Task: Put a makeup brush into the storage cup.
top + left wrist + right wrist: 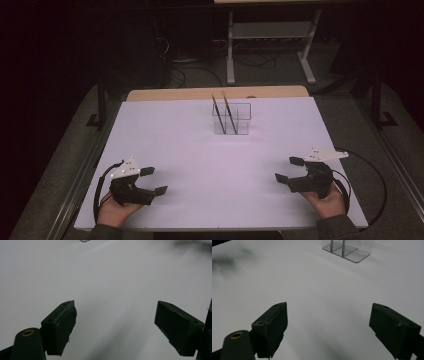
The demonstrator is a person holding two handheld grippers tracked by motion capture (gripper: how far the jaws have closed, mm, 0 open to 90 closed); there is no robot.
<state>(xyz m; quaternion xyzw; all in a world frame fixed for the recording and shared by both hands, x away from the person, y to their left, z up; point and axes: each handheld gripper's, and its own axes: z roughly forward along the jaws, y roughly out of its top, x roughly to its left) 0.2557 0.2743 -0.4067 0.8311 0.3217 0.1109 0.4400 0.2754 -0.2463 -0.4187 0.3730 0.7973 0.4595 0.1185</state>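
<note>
A clear plastic holder (231, 120) stands at the far middle of the white table (210, 165), with two brown pencils (223, 112) leaning in it. Its base (348, 252) appears at the top of the right gripper view. My left gripper (154, 181) rests at the near left, held by a hand, jaws wide apart with nothing between them (115, 327). My right gripper (288, 169) rests at the near right, also open and empty (328, 330). Both sit well short of the holder.
The white sheet covers a wooden tabletop whose bare strip (215, 93) shows at the far edge. Cables (372, 175) loop from each gripper near the front corners. Beyond the table stand dark floor, a metal stand's legs (231, 60) and tangled wires.
</note>
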